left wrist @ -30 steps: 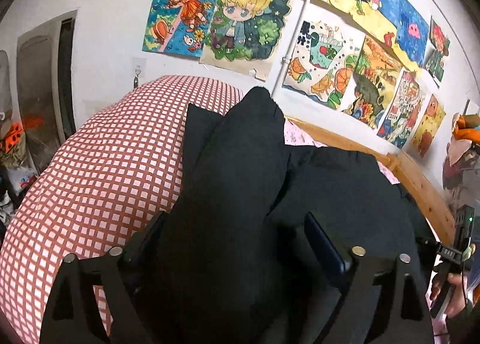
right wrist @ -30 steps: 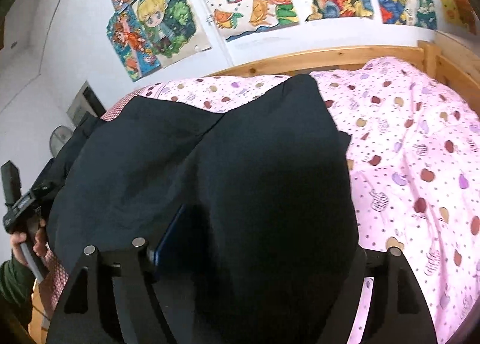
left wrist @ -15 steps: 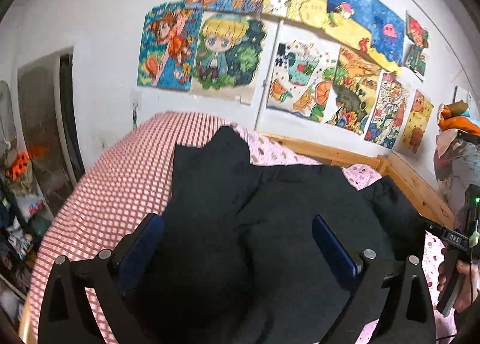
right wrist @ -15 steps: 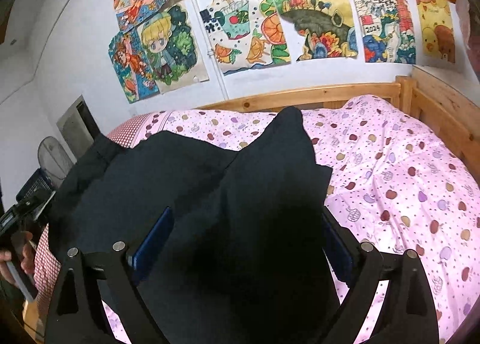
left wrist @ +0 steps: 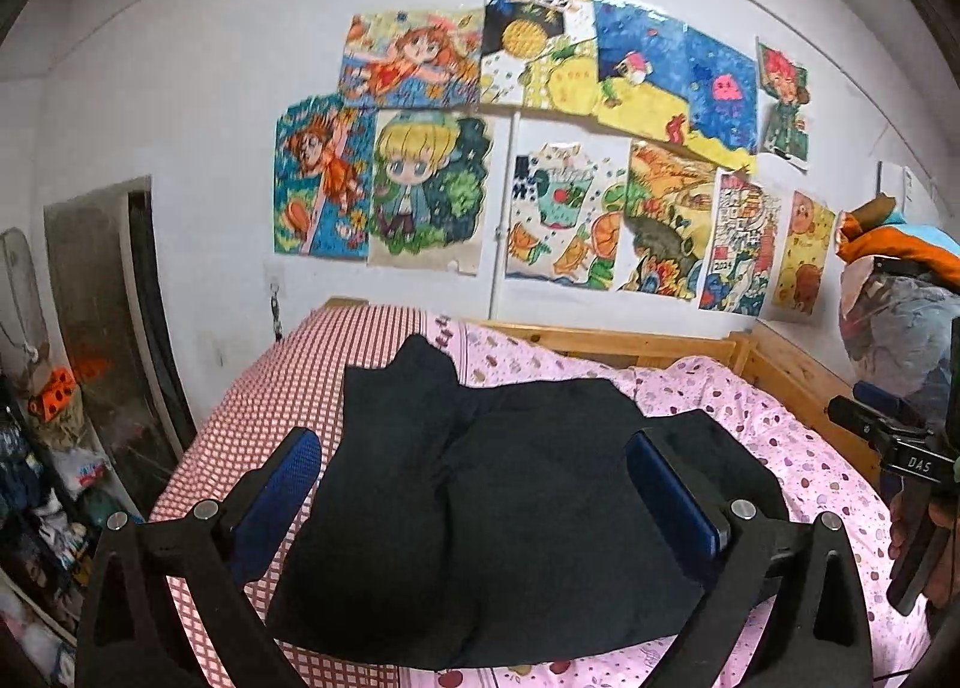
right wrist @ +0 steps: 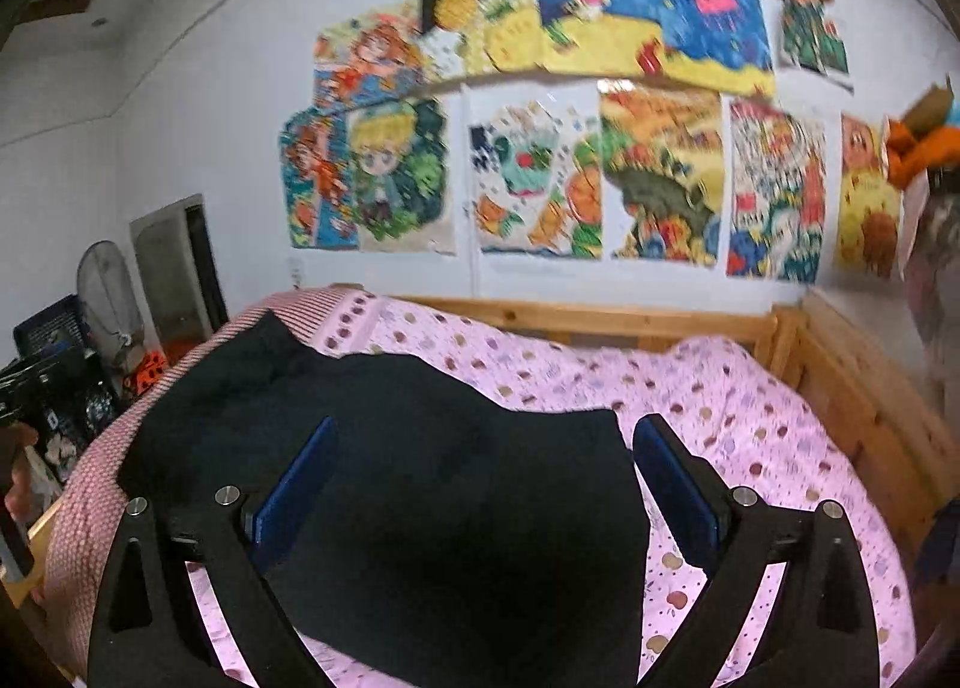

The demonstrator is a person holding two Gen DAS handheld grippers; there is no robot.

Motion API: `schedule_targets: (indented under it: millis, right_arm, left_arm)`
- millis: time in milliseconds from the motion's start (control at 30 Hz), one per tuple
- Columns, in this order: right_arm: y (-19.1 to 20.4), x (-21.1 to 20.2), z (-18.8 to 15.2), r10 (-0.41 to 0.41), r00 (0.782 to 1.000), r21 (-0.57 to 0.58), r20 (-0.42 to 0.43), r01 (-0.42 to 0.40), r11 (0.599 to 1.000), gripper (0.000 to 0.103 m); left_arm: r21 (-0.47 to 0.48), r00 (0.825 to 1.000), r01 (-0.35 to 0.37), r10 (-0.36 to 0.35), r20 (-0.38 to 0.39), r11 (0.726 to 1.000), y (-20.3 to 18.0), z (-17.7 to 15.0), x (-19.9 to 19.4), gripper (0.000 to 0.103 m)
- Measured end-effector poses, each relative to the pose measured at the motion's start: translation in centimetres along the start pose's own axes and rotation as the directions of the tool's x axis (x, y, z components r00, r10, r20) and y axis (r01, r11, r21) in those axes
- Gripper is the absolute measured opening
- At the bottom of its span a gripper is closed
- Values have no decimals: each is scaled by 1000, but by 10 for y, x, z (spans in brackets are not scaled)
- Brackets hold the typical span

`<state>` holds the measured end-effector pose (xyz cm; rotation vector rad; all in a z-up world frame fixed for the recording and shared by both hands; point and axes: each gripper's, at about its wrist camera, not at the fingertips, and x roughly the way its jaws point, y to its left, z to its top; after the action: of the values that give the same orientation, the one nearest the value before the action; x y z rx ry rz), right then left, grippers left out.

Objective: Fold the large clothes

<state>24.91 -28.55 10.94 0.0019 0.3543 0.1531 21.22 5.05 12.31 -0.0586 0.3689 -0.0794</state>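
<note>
Nearest the lenses, the left gripper [left wrist: 474, 484] is seen with its blue pads [left wrist: 276, 493] spread wide and nothing pinched between them, while the right gripper [right wrist: 480, 478] is caught with its jaws opening, no cloth touched by either pad. Below both, the black garment [left wrist: 516, 514] lies released on the bed, across the seam between the red checked sheet [left wrist: 288, 388] and the pink spotted cover [right wrist: 720, 418]. A fold appears just finished; next, a fresh edge would have to be picked up for another fold. Its long axis is judged to run across the bed, with two peaked corners pointed toward the wooden bed rail [right wrist: 600, 322].
</note>
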Motion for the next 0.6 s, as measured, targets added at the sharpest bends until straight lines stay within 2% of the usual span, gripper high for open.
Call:
schedule_targets:
  millis: [367, 600]
  right_arm:
    - [27, -50, 31, 92, 994, -39, -60, -95, 995, 97]
    - [56, -92, 42, 103, 991, -127, -86, -113, 985, 97]
  left_arm:
    - [36, 999, 2, -4, 36, 999, -20, 12, -53, 103]
    - [49, 999, -5, 3, 48, 999, -25, 16, -86, 103]
